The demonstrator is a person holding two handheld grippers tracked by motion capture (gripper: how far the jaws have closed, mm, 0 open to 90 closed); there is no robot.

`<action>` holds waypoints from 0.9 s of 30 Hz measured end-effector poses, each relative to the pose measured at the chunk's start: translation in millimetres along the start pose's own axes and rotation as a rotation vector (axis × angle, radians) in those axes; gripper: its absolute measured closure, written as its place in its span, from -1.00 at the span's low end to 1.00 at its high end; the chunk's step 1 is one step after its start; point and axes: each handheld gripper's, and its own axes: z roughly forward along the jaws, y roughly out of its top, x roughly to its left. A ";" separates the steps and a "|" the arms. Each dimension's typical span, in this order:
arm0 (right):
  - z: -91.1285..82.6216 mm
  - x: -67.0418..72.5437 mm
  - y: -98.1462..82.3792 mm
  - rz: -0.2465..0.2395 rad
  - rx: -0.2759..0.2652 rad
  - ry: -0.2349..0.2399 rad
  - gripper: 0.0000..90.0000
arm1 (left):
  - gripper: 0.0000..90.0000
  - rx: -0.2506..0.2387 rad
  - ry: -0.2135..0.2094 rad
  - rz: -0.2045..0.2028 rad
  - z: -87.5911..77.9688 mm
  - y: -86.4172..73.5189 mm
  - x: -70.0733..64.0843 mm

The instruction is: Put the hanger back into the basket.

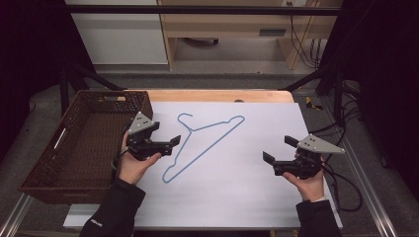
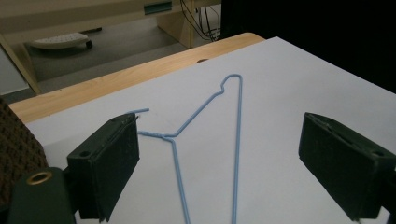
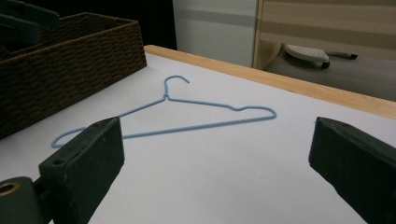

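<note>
Blue wire: hanger (image 1: pixel 205 143) laid flat on the white sheet (image 1: pixel 237 197), mid-table, hook toward the far edge — nothing on or under it, so free to be picked.
Left gripper (image 1: pixel 174 141): jaws held wide apart, nothing between them; parked just beside the hanger's long bar, likely lined up for a grab.
Right gripper (image 1: pixel 279 149): jaws also spread, empty; kept well apart from the hanger, to its right — judged to be standing by.
Basket (image 1: pixel 74 148): brown wicker, at the left table edge, near the left gripper; probable drop-off, judged only from its position.
High view: full layout given — both hands, basket interior seen empty.
Left gripper view: hanger neck twist (image 2: pixel 163 135) seen close, framed between the jaws; hook partly hidden behind one jaw.
Right gripper view: hanger (image 3: pixel 187 114) seen side-on, lying flush on the sheet; basket wall (image 3: pixel 70 60) behind it.
</note>
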 end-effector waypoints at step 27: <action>2.1 -2.5 -2.2 0.008 0.001 0.006 -0.92 | -0.51 0.200 0.025 -0.046 95.8 -30.1 15.4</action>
